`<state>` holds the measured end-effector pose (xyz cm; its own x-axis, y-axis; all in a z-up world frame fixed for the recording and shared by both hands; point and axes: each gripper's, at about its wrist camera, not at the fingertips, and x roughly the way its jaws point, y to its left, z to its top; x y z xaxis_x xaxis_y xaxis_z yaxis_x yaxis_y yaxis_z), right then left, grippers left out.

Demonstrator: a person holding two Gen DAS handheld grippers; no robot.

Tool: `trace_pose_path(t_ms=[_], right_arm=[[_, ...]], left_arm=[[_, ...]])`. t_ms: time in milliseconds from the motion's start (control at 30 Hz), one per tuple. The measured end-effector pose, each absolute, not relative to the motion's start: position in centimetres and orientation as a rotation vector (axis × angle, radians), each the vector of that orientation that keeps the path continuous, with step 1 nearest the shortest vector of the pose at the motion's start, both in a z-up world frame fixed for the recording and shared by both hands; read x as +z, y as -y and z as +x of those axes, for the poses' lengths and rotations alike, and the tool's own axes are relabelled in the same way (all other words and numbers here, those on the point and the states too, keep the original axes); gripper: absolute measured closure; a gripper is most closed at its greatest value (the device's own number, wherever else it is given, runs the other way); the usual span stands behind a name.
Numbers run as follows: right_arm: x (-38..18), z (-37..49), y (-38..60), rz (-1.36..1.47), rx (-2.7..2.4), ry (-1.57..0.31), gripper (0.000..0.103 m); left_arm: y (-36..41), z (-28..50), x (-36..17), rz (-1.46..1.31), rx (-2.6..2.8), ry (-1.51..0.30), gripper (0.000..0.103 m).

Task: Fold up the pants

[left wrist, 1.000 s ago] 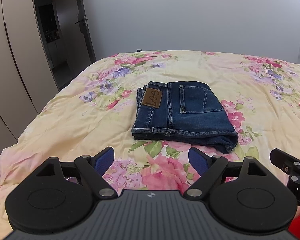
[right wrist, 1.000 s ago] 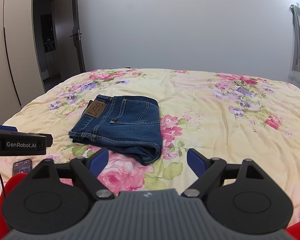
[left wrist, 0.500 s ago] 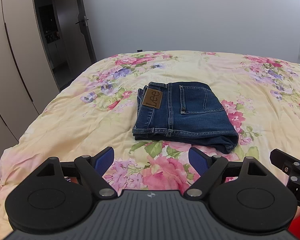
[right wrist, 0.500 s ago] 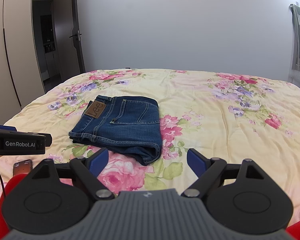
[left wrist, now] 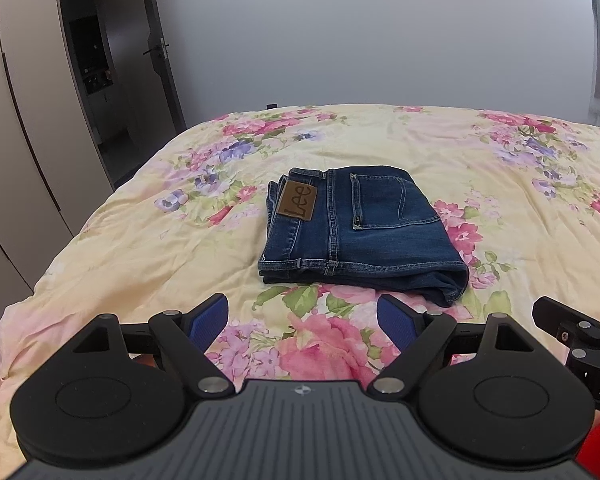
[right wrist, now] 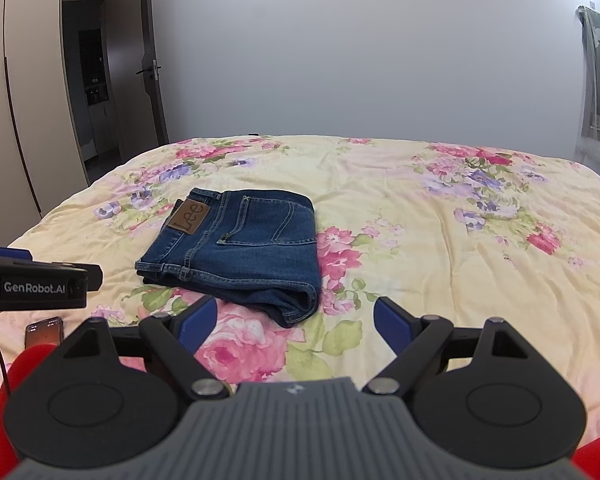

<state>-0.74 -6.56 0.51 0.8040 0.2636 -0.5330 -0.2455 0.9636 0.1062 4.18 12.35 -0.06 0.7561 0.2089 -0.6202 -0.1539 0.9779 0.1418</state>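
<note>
**mika:** Both tongs, left gripper [left wrist: 302, 320] and right gripper [right wrist: 286, 318], sit wide apart and empty, same as a second ago. Nothing has shifted.

**jo:** And the Lee jeans [left wrist: 356, 228]?

**mika:** Folded into a compact stack on the floral duvet [left wrist: 500, 184], untouched ahead of both. Looks finished to me.

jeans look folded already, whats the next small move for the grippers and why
Probably just hold both back and end here. The jeans lie in a compact folded stack on the floral bedspread, edges roughly squared, nothing trailing loose. The left gripper and right gripper are both open, empty and short of the denim, so no further fold seems needed.
</note>
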Motion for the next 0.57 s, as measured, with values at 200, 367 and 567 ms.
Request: trace_pose_path(t_ms=[200, 367, 567], right_arm=[[0.54, -0.68, 6.58, 0.032, 0.273, -0.578, 0.021], [0.58, -0.72, 6.66, 0.035, 0.271, -0.581, 0.021], [0.58, -0.78, 6.73, 0.038, 0.271, -0.582, 0.021]], left_arm=[[-12.3, 4.11, 0.15, 0.078, 0.182, -0.679, 0.005], [-12.2, 4.06, 0.22, 0.083, 0.187, -0.673, 0.005], [-12.31, 3.95, 0.42, 0.083, 0.19, -0.666, 0.006]])
